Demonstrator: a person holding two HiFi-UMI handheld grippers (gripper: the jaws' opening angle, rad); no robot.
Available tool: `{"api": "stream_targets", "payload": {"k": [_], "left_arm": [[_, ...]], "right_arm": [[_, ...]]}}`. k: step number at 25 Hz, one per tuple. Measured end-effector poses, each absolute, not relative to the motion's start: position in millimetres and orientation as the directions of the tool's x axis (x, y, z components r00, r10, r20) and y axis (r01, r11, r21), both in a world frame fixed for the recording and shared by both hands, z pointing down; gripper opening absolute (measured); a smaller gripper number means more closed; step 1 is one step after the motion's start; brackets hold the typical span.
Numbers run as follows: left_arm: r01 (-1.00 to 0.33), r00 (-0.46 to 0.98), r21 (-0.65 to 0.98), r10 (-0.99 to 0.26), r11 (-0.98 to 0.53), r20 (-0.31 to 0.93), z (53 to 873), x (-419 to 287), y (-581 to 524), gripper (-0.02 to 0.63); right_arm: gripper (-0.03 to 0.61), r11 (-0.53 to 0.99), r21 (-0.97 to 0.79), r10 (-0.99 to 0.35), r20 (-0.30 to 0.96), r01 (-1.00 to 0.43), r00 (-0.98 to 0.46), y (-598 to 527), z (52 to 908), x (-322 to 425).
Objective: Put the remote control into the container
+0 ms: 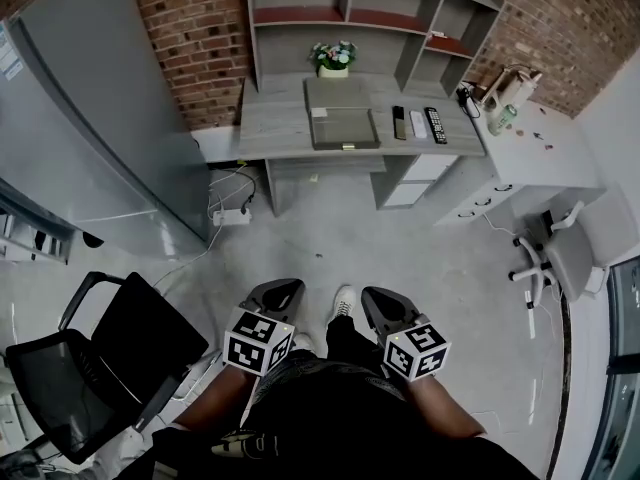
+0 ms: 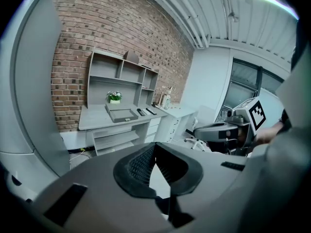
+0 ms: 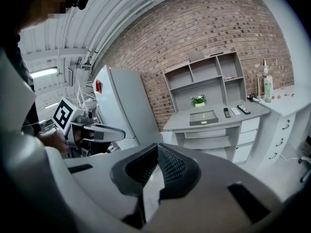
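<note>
Far ahead, on a grey desk (image 1: 275,128), lies an open grey container (image 1: 345,126) (image 2: 122,114) (image 3: 204,117). To its right lie a black remote (image 1: 399,122) (image 3: 226,112), a white one (image 1: 418,123) and a second black remote (image 1: 435,125) (image 3: 243,109). My left gripper (image 1: 283,290) (image 2: 155,147) and right gripper (image 1: 375,298) (image 3: 157,147) are held side by side near my body, well short of the desk. Both are shut with nothing between their jaws.
A tall grey cabinet (image 1: 100,118) stands at the left, with a black chair (image 1: 90,358) in front of it. A white side desk (image 1: 530,158) and a white office chair (image 1: 560,253) are at the right. Cables (image 1: 230,203) lie on the floor beside the desk.
</note>
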State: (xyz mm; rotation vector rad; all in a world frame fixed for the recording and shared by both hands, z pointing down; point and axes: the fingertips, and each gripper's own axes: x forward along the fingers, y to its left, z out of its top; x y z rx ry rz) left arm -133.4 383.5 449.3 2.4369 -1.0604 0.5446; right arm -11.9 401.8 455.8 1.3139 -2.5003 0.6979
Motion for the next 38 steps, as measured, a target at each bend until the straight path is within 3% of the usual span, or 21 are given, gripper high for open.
{"api": "stream_targets", "payload": {"k": [7,18,31,38], "left_arm": [[-0.791,0.583,0.196,-0.615,-0.58,0.531,451,-143,346,0.006],[-0.751,0.629,0.2,-0.589,-0.629,0.508,429,-76,252,0.006],[-0.814,0.551,0.152,-0.66,-0.561,0.511,434,-36,181,0.006],[-0.831,0.517,0.162,-0.63,-0.532,0.58,448,-37,184,0.006]], "right_arm": [[0.008,0.498,-0.324,-0.703,0.392,-0.804,-0.593,358,456,-10],[0.008,0.489,-0.334,-0.741,0.329,-0.806,-0.586,257,439,38],[0.008,0.549,-0.323,-0.713,0.301,-0.771,-0.633,181,433,85],[0.008,0.538,-0.382,-0.682,0.327,-0.751,-0.654,176,450,88]]}}
